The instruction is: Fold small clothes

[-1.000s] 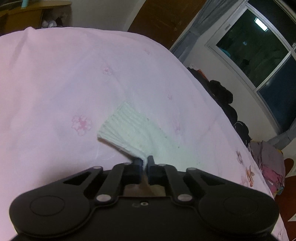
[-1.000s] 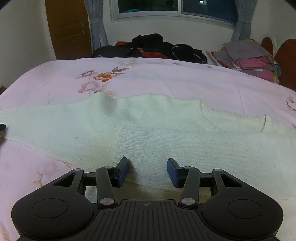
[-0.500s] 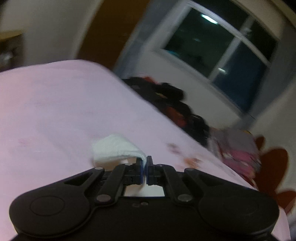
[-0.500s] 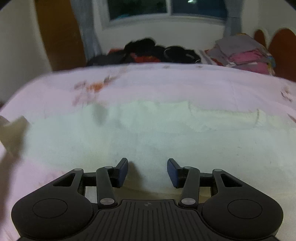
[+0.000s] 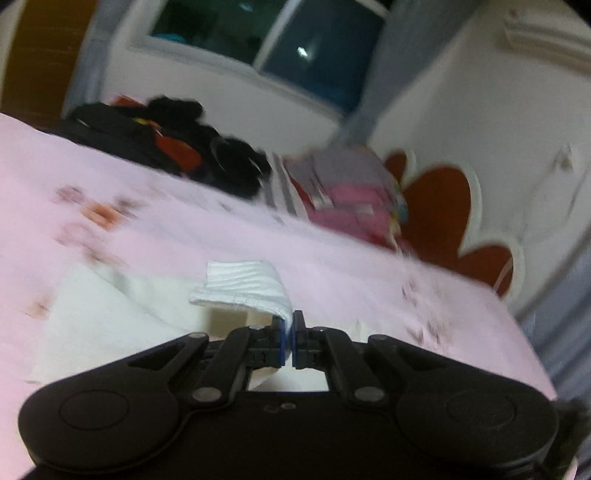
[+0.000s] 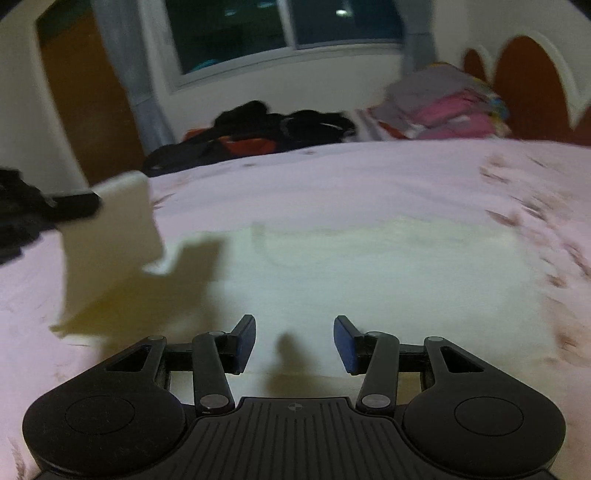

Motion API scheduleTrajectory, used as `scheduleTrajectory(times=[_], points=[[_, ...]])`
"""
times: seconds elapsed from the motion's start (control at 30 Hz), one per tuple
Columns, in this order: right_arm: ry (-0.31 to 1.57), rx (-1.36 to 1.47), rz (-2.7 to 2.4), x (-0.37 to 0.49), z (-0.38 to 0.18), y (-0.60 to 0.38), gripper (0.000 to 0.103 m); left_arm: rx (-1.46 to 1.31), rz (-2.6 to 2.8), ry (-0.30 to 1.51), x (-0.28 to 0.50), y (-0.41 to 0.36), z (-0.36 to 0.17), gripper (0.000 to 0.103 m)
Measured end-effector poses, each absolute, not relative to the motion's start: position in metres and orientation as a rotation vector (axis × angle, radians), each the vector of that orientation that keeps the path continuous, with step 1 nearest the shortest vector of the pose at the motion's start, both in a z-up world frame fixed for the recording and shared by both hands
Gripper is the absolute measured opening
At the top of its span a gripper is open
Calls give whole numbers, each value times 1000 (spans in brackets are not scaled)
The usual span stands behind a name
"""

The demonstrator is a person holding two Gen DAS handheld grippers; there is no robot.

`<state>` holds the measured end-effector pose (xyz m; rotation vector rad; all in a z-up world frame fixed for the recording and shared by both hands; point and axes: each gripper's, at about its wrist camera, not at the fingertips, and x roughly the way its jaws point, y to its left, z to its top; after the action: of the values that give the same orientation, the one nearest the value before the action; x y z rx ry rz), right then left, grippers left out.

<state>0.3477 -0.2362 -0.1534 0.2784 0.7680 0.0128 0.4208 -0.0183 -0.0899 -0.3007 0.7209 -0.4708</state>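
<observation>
A small white knitted sweater (image 6: 369,273) lies spread on the pink flowered bedspread (image 6: 332,177). My left gripper (image 5: 291,332) is shut on the ribbed cuff (image 5: 243,284) of one sleeve, which folds back over its fingers. In the right wrist view that sleeve (image 6: 110,236) hangs lifted at the left, held by the left gripper (image 6: 94,201), and casts a shadow on the sweater. My right gripper (image 6: 294,339) hovers open over the sweater's near edge with nothing between its fingers.
Dark clothes (image 6: 258,129) are heaped along the far edge of the bed. A stack of folded grey and pink clothes (image 6: 443,107) sits at the far right by a red flower-shaped headboard (image 5: 443,206). A window (image 6: 280,29) and a brown door (image 6: 92,103) stand behind.
The left gripper has lifted the sleeve cuff off the bedspread and swung it to the right, over the sweater's body. The right gripper has shifted sideways along the sweater, still open.
</observation>
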Motion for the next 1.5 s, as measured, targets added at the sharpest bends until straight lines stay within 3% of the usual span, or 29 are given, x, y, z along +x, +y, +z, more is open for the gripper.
scheduleTrajectory(times=[0.17, 0.23, 0.37, 0.43, 0.5, 0.7, 0.97, 1.03, 1.37, 1.47, 1.5], points=[[776, 303, -35, 328, -152, -281, 47, -183, -505, 791, 417, -78, -127, 5], [780, 312, -43, 325, -152, -291, 47, -130, -521, 813, 410, -94, -138, 20], [783, 335, -22, 320, -152, -301, 47, -76, -526, 835, 396, -97, -141, 34], [779, 348, 0, 320, -151, -300, 47, -73, -491, 812, 388, -86, -135, 56], [787, 376, 39, 324, -151, -296, 47, -72, -437, 776, 379, -70, -128, 63], [828, 443, 85, 341, -159, -282, 47, 5, -284, 786, 370, -25, -133, 63], [854, 299, 93, 362, -165, -247, 46, 25, -143, 839, 370, 7, -155, 60], [855, 281, 113, 363, -167, -241, 8, 36, -124, 836, 373, 8, -156, 59], [720, 242, 104, 352, -120, -277, 7, 41, -29, 807, 389, 14, -163, 67], [721, 223, 84, 350, -113, -295, 7, 30, -17, 786, 393, 16, -163, 60], [729, 219, 73, 350, -115, -302, 7, 29, -17, 774, 393, 17, -163, 53]])
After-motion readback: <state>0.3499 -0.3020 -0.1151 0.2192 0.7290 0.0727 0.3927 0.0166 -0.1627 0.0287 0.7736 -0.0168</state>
